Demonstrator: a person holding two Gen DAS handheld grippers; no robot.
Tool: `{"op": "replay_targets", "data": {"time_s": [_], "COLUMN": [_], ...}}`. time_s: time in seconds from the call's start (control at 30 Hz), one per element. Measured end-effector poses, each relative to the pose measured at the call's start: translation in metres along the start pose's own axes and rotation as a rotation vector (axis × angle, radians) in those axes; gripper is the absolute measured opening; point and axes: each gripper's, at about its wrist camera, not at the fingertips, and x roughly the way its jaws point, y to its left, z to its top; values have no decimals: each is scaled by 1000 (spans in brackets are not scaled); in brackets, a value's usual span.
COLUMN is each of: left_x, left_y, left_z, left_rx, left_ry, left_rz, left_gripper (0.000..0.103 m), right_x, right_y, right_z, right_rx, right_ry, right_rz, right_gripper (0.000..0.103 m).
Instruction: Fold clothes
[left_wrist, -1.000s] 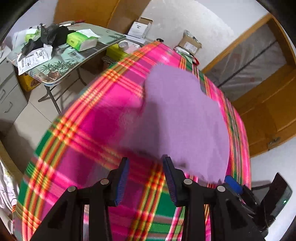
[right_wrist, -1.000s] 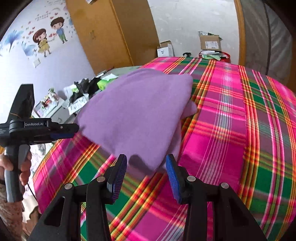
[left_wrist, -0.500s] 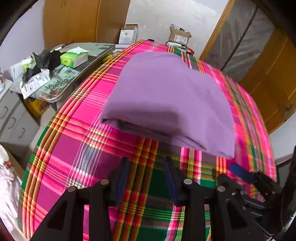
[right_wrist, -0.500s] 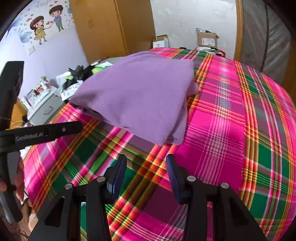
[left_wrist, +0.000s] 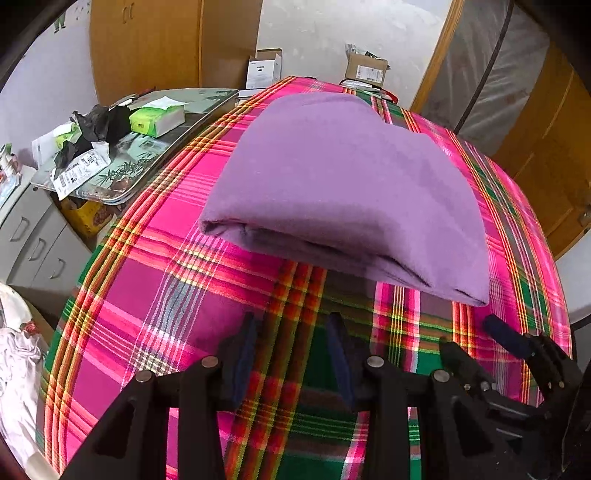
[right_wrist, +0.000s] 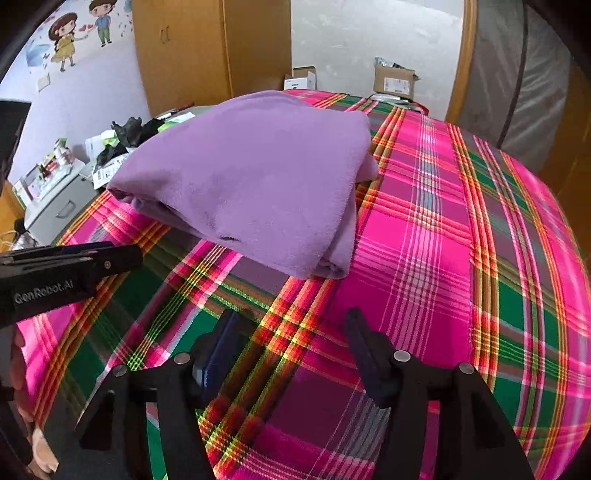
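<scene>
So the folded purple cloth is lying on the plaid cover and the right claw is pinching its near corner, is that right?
Not quite. The purple cloth does lie folded on the plaid cover, but the right claw is not pinching it. In the right wrist view its jaws are opening with only bare plaid between them, short of the cloth's near corner.

On the side of my left gripper (right_wrist: 70, 269) I can read "GenRobot.AI" in pale letters. The printed paper slips (left_wrist: 79, 171) on the side table and the labels on the cardboard boxes (right_wrist: 394, 83) by the wall are too small to read.
</scene>
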Motion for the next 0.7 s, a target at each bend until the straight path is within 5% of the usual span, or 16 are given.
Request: {"op": "replay_targets", "data": {"time_s": [0.7], "left_x": [3], "left_y": [-21], "left_z": [-8], "left_rx": [72], "left_ry": [-35], "left_rz": [108], "left_gripper": [47], "right_x": [-1], "right_y": [1], "right_z": [-4], "right_rx": [-1], "right_ry": [-15], "right_rz": [0], "right_gripper": [68]}}
